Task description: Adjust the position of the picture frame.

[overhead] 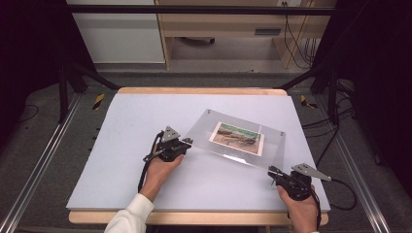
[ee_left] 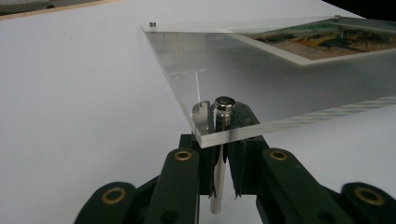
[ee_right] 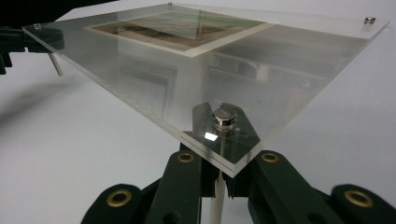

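Acrylic frame [overhead: 236, 137] — opposite corner posts between jaws, both grippers.

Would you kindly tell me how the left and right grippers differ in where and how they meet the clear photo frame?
The left gripper holds the photo frame at its left corner; the right gripper takes the near right corner. The left sits farther up the table; the right is by the near edge. Both close on a metal corner post.

Your frame [overhead: 236, 137] is clear acrylic with silver corner pins [ee_left: 224, 103]. Its picture [overhead: 237, 138] shows green over brown and ochre, bordered white. Your grippers [overhead: 187, 144] are black with brass rivets. The mat [overhead: 136, 121] is pale lavender-grey.
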Demonstrator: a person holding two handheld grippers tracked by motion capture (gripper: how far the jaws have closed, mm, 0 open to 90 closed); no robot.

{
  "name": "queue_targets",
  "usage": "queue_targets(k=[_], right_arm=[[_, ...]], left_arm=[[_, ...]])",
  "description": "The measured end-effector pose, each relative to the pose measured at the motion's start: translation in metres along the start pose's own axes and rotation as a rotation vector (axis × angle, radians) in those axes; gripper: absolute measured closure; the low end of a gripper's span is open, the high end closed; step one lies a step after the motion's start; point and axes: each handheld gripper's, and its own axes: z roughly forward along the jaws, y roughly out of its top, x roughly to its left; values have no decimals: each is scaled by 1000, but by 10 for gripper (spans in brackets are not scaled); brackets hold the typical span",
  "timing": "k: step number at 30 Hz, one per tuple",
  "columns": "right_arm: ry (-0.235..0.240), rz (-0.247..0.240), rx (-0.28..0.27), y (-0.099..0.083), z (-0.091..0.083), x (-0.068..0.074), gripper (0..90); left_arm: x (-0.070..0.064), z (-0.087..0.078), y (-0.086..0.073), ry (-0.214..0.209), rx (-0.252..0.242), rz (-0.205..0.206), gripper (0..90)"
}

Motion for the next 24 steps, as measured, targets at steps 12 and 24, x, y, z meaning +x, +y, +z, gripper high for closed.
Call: queue_targets(k=[12, 24], right_arm=[[4, 10, 2, 1, -1, 0, 847], [-6, -9, -46, 9, -6, -2, 851]], left_arm=[[-1, 2, 3, 11, -6, -5, 842], [-7, -6, 11, 8, -46, 4, 845]])
